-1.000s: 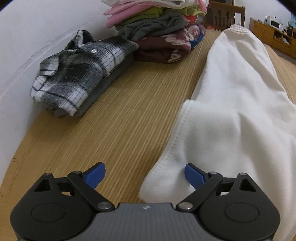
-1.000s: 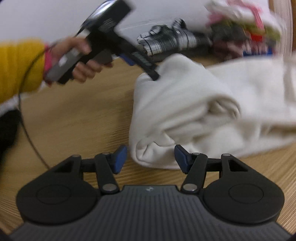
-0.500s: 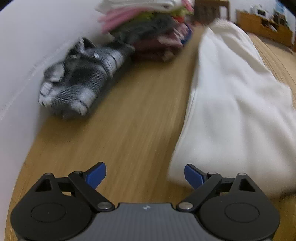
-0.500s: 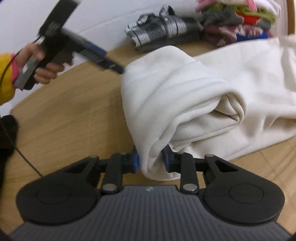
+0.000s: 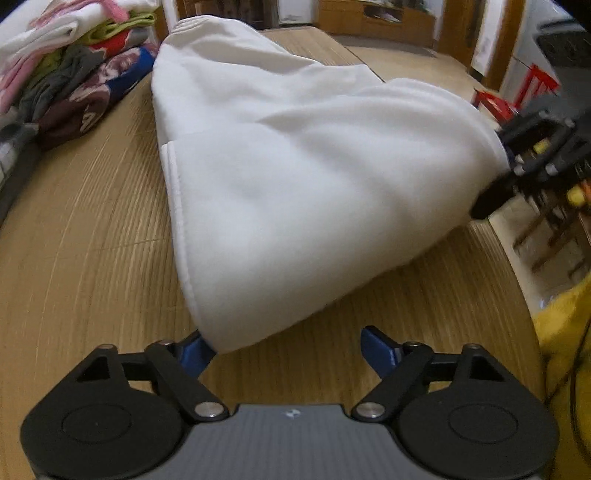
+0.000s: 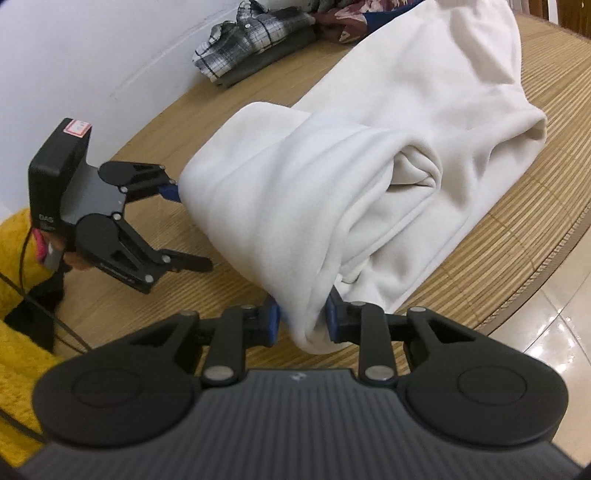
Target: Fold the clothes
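Right claw pinches white sweatshirt corner. Left claw wide open, one finger touching sweatshirt edge on surface.

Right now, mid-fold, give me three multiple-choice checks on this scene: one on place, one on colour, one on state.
1. Where is the plaid shirt?
A. By the wall
B. On the floor
C. Under the white garment

2. What colour is the garment being folded?
A. Grey
B. White
C. Pink

3. What is the right gripper doing?
A. Open, clear of cloth
B. Shut on nothing
C. Shut on the garment

Answers: 1 A, it lies folded on the mat next to the wall. 2 B, the cloth is white in both views. 3 C, its fingers pinch a fold; the left gripper is open at the garment's corner.
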`<state>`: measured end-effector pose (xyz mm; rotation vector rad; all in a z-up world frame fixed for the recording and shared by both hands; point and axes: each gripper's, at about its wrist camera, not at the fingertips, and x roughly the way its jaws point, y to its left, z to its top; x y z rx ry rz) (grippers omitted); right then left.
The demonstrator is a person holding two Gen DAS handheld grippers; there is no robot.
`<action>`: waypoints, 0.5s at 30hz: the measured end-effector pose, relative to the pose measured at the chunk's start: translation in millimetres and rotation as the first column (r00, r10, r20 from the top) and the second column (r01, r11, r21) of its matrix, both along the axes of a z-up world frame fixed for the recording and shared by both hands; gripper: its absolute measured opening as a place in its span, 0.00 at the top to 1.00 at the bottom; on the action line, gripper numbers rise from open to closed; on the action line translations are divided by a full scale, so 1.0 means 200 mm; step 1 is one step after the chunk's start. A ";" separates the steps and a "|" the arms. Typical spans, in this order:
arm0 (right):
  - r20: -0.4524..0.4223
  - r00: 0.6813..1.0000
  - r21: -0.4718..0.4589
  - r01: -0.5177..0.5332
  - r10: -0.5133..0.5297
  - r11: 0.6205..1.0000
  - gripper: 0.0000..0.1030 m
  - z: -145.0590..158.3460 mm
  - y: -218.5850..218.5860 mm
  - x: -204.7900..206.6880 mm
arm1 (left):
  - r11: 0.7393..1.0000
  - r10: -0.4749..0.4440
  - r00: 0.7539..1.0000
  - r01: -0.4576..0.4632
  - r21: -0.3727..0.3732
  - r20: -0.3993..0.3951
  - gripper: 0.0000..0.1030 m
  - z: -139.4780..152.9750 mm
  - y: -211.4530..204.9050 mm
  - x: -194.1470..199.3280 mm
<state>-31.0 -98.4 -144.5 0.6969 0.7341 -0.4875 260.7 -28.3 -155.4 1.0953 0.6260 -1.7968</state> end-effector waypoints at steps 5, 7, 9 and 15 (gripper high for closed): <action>-0.026 0.999 -0.041 0.017 -0.018 0.999 0.73 0.02 0.02 -0.07 | 0.997 0.072 0.995 -0.070 0.029 -0.073 0.27 0.00 -0.04 -0.04; -0.039 0.998 -0.051 0.039 -0.041 0.998 0.72 0.04 0.04 -0.10 | 0.998 0.054 0.997 -0.053 0.026 -0.046 0.26 -0.02 -0.03 -0.12; -0.058 0.997 -0.070 0.041 -0.045 0.997 0.71 0.04 0.03 -0.11 | 0.999 0.034 0.999 -0.035 0.020 0.014 0.22 -0.03 -0.02 -0.22; -0.114 0.993 -0.141 0.015 -0.031 0.990 0.69 0.04 0.08 -0.07 | 0.996 0.089 0.996 -0.090 0.023 0.029 0.17 -0.06 -0.03 -0.27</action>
